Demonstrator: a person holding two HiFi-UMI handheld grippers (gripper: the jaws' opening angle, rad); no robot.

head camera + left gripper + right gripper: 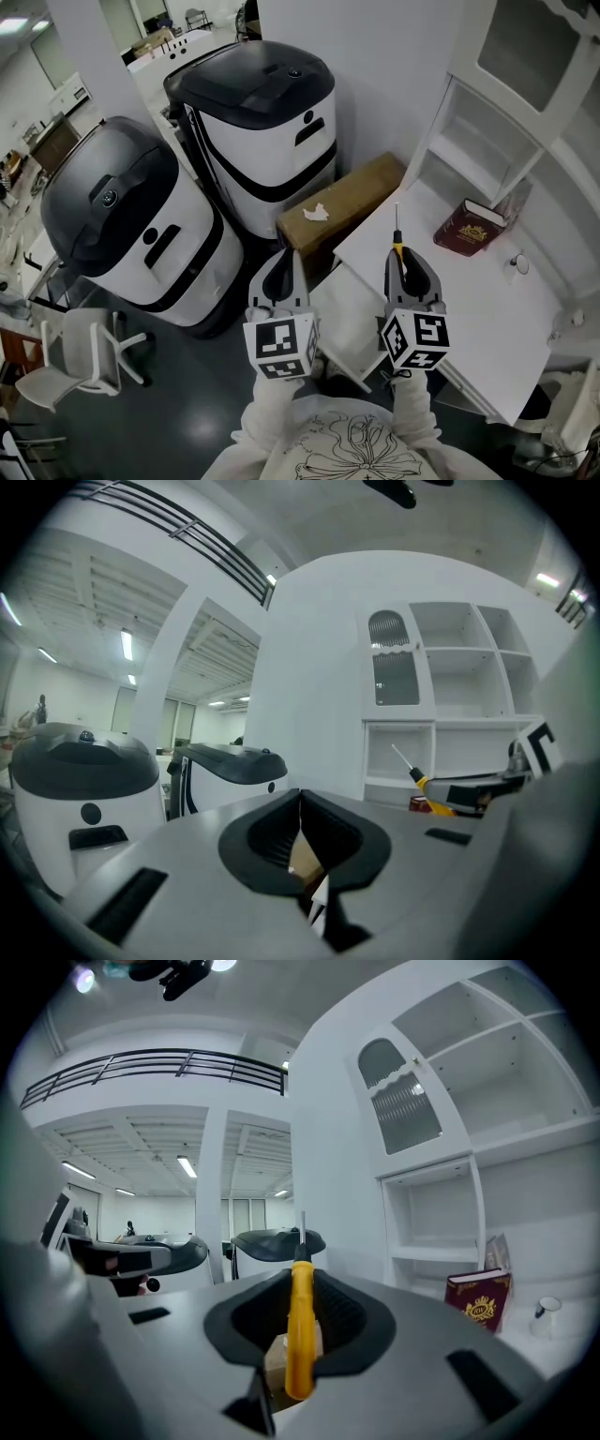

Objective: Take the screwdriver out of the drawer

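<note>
A screwdriver (300, 1321) with a yellow handle, black collar and thin steel shaft sits between the jaws of my right gripper (401, 264), which is shut on it; its shaft (397, 221) points away from me over the white desk's left end. From the left gripper view the same screwdriver (424, 780) shows at the right, tip up. My left gripper (281, 272) hovers beside the right one, jaws together with nothing between them. The drawer (339, 323) below the desk edge stands pulled out under both grippers.
A white desk (487, 319) with a dark red book (467, 228) and a small round object (520, 265) lies to the right, under a white shelf unit (487, 141). A cardboard box (342, 206) and two large black-and-white machines (262, 131) stand ahead. A white chair (80, 361) is at lower left.
</note>
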